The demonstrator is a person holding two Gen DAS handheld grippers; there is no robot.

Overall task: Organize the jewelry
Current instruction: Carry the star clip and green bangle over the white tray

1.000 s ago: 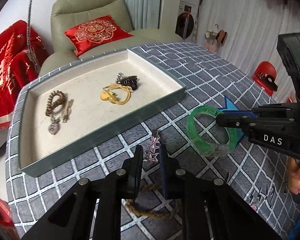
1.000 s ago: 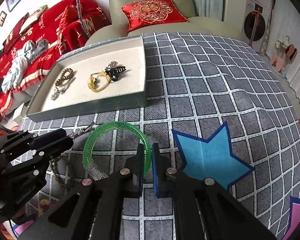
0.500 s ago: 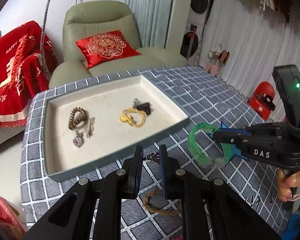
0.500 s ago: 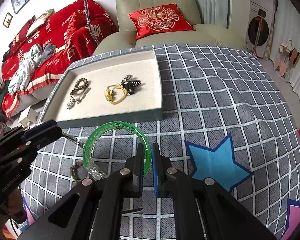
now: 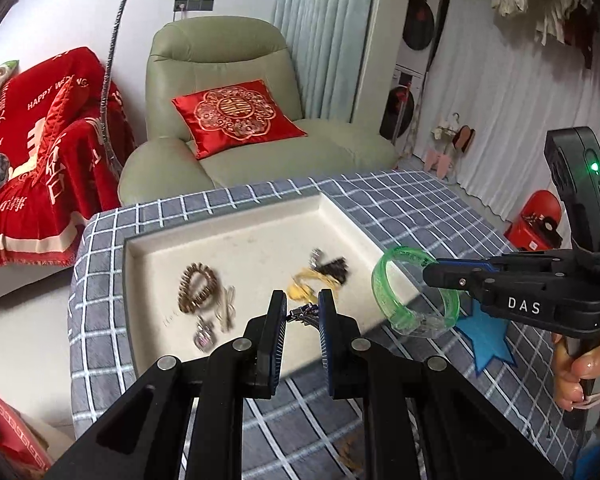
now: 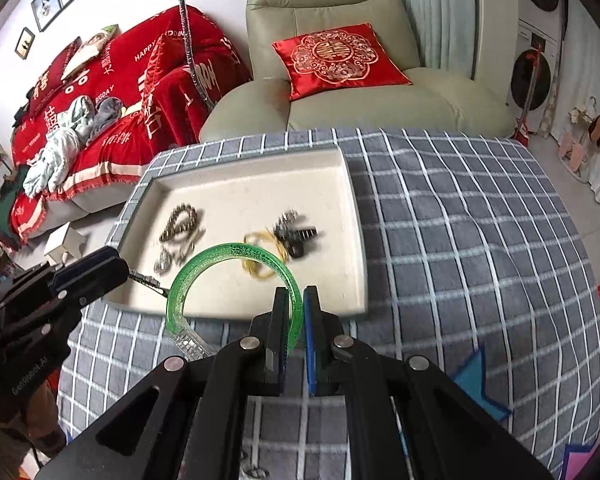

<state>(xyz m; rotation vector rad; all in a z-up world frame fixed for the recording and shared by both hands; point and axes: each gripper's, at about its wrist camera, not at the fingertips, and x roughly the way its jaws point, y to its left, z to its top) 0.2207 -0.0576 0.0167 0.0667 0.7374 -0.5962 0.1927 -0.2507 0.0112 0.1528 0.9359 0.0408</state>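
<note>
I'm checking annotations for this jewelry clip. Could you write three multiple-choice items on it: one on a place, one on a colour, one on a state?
1. Where is the brown bead bracelet?
A. in the tray
B. on the armchair
C. on the floor

2. What colour is the bangle?
A. red
B. green
C. white

3. How is the right gripper?
A. wide open
B. empty
C. shut on the bangle

Answers: A, it lies on the tray's pale lining; B, its band is translucent green; C, the fingers pinch its band.
</note>
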